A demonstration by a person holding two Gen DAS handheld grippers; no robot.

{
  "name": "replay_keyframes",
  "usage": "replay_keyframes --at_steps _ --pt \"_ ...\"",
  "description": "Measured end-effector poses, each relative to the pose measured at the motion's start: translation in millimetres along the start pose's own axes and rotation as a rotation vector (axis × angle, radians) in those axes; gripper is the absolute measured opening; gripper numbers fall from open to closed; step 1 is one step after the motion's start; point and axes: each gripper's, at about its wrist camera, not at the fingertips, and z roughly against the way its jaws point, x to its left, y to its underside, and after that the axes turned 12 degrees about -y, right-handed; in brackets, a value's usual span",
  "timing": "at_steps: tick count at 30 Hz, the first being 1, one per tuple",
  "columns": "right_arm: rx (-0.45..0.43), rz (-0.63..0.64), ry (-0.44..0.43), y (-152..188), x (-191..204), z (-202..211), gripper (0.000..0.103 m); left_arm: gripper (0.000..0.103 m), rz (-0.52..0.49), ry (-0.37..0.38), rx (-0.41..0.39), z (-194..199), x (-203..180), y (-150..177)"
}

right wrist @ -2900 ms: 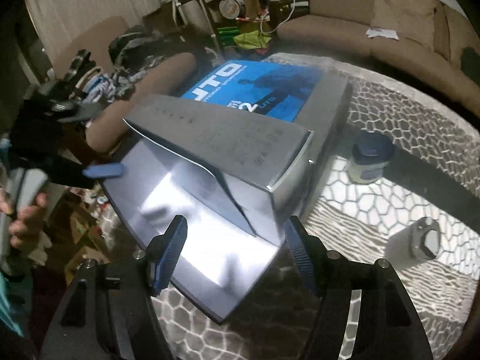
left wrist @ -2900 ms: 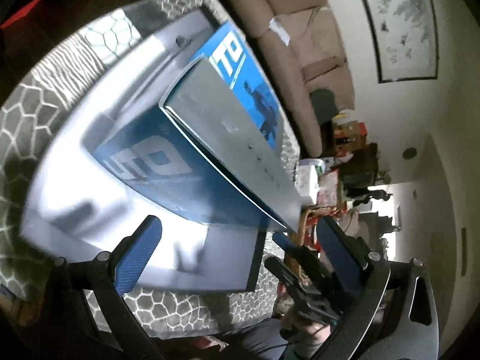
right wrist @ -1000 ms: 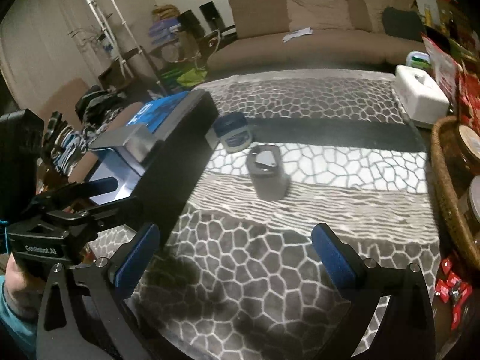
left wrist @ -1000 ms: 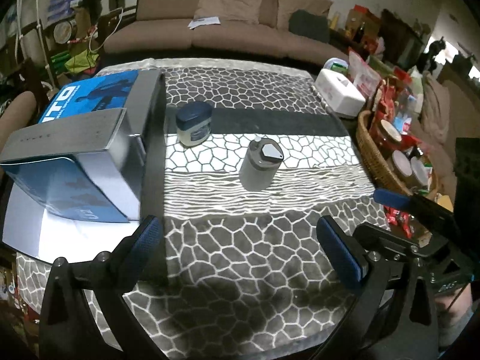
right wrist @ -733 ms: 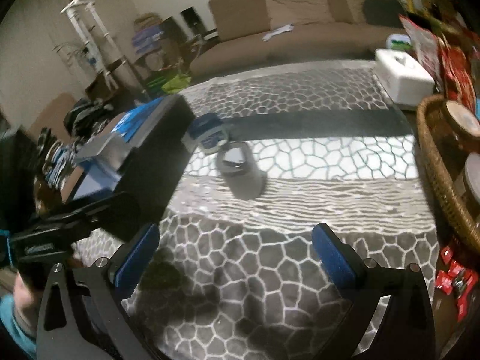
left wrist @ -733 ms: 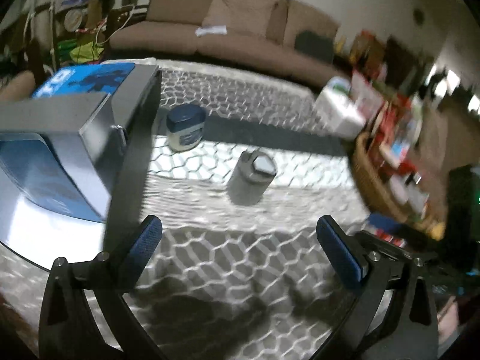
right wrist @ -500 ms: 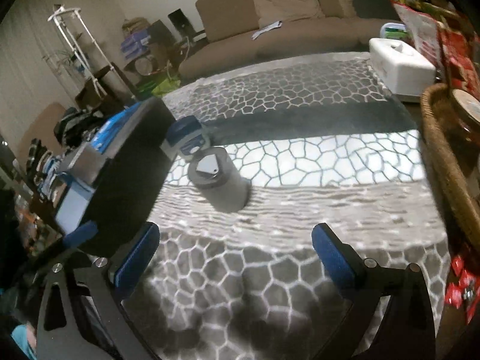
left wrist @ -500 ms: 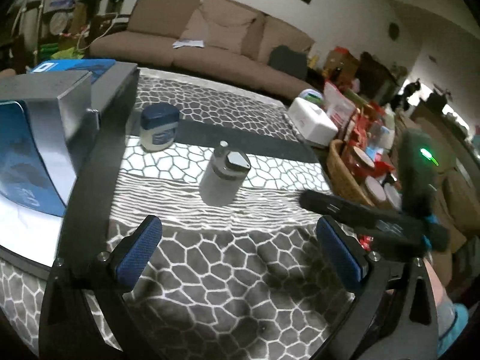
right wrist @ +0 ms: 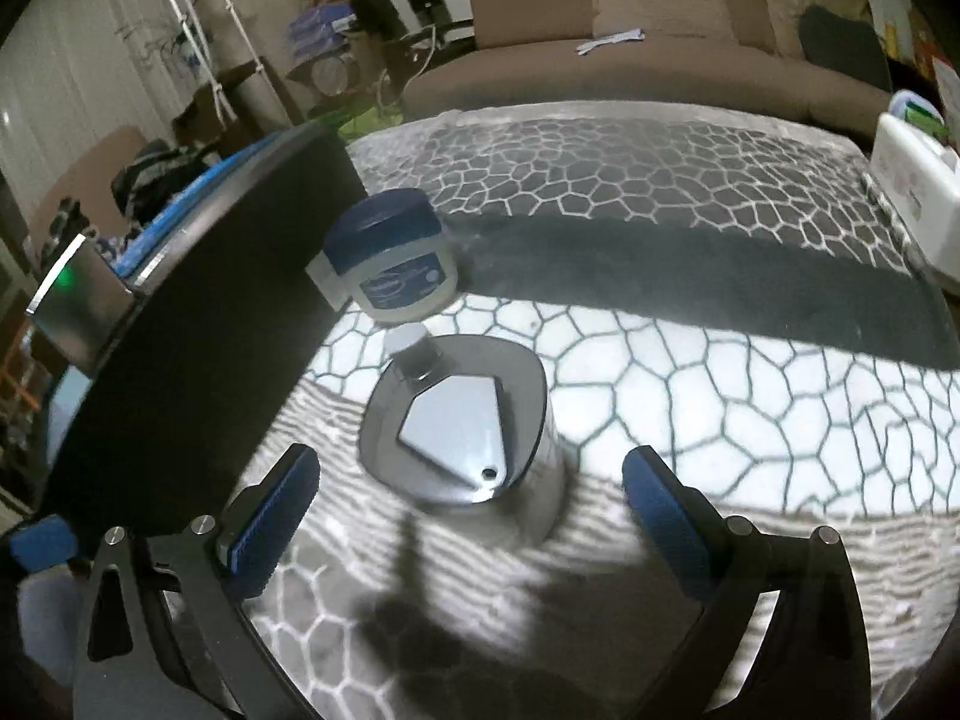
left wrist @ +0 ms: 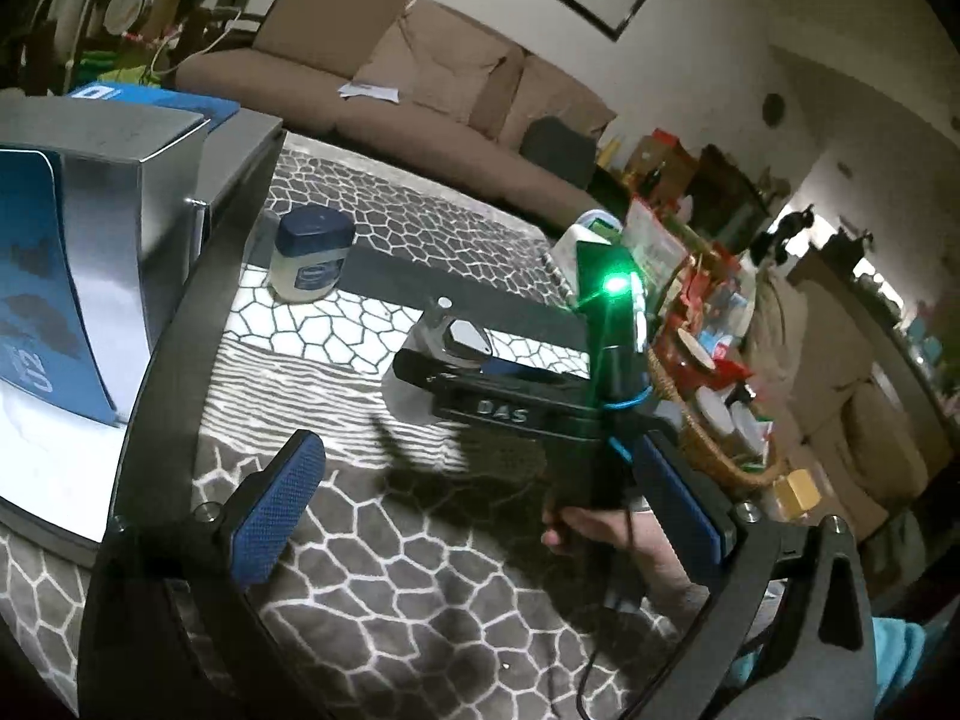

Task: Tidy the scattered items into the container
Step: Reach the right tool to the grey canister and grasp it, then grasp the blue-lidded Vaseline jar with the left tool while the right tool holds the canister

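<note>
Right wrist view — grey bottle (right wrist: 462, 444) upright, long axis vertical

left gripper (left wrist: 480, 504): held open | right gripper (left wrist: 456, 375): poised at grey canister (left wrist: 447, 354) | blue-lidded jar (left wrist: 309, 255): seen beside box (left wrist: 114, 192)

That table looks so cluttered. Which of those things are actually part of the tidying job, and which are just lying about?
Part of the job:
- grey metal canister, between the right gripper's open jaws
- blue-lidded jar
- open box, the container
- left gripper, empty

Just lying about:
- wicker basket of snacks
- white tissue box
- sofa
- patterned tablecloth
</note>
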Motion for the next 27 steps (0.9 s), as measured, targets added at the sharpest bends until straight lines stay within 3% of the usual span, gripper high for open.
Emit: replay_keyframes --at_steps 1,2,8,15,18,21,22,27 --pt "0.01 -0.005 0.006 0 -2 -2 0.071 0.103 0.003 0.004 0.002 -2 0 0" --pt "0.017 -0.014 -0.003 1 -4 -4 0.06 0.103 0.005 0.004 0.003 -3 0 0" --pt "0.007 -0.024 -0.006 -3 -8 10 0.056 0.103 0.063 -0.018 0.059 -20 8 6" --pt "-0.073 -0.067 0.036 -4 -21 83 0.056 0.103 0.074 -0.096 0.065 -40 -7 -5" --pt "-0.117 -0.122 0.048 1 -36 113 0.056 0.103 0.062 -0.206 0.032 -63 -22 -20" --pt "-0.165 -0.18 0.026 10 -52 135 0.056 0.103 0.048 -0.383 -0.011 -97 -37 -38" --pt "-0.169 -0.194 0.019 13 -57 140 0.056 0.103 0.042 -0.453 -0.028 -112 -41 -45" --pt "-0.161 -0.219 -0.014 22 -72 145 0.056 0.103 0.069 -0.649 -0.07 -167 -43 -74"
